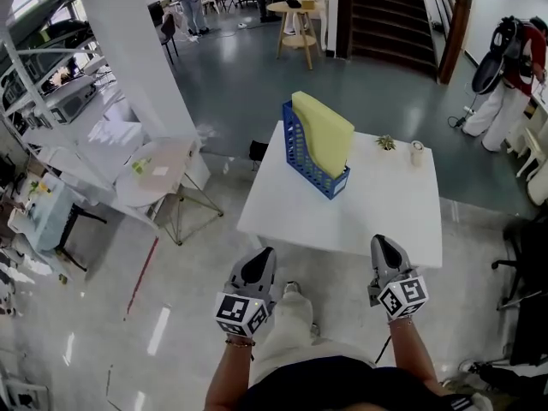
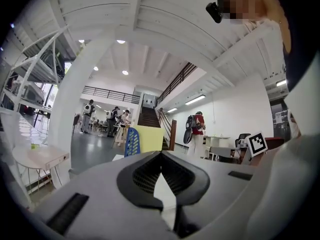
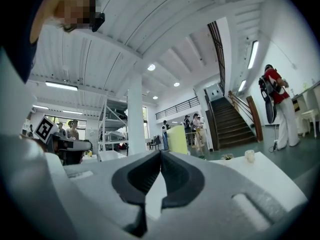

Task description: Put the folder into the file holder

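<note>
Square white table on a glossy grey-green floor, in an open hall with a white column, a dark staircase and a round table at the left. On the table's far right stood a small plant and a pale cup. The yellow folder stood upright on edge inside the blue file holder at the table's far side, its long axis running with the holder from far left to near right. The left gripper and right gripper were short of the near edge, jaws pressed together, nothing between them.
</note>
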### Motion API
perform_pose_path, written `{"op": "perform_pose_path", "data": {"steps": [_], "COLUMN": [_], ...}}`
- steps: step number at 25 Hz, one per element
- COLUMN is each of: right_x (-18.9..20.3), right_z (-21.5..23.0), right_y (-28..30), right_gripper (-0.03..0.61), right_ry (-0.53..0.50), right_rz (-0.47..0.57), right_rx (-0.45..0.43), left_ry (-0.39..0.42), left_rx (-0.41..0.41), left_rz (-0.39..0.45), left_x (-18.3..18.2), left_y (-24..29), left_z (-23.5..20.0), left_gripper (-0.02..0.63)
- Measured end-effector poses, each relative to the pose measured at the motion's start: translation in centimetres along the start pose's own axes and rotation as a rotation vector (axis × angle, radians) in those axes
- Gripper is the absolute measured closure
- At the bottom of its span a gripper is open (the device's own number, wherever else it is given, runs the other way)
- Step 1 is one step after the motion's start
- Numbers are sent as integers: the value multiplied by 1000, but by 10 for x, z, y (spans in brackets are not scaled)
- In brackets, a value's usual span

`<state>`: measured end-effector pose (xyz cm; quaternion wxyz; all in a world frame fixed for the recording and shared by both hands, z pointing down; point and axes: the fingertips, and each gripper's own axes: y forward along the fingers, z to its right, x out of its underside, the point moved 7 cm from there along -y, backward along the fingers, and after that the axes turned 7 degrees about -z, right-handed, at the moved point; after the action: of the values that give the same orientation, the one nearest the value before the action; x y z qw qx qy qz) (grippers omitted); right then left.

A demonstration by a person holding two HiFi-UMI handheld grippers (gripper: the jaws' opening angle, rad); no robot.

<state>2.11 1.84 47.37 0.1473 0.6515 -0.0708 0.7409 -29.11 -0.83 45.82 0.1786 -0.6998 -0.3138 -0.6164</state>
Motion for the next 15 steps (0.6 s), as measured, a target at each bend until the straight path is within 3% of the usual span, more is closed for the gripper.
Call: {"op": "perform_pose_path", "data": {"steps": [15], "right_x": [-2], "right_z": [-16], "right_y": [-21], "right_gripper": [583], "right_ry": [-25], "right_rz": [-1], "right_rx": [10], "left_ry": [32], "left_rx": [-5], "left_rz": [-8], "left_x": [4], "left_y": [-28], "left_z": [16], "left_gripper": [615]}}
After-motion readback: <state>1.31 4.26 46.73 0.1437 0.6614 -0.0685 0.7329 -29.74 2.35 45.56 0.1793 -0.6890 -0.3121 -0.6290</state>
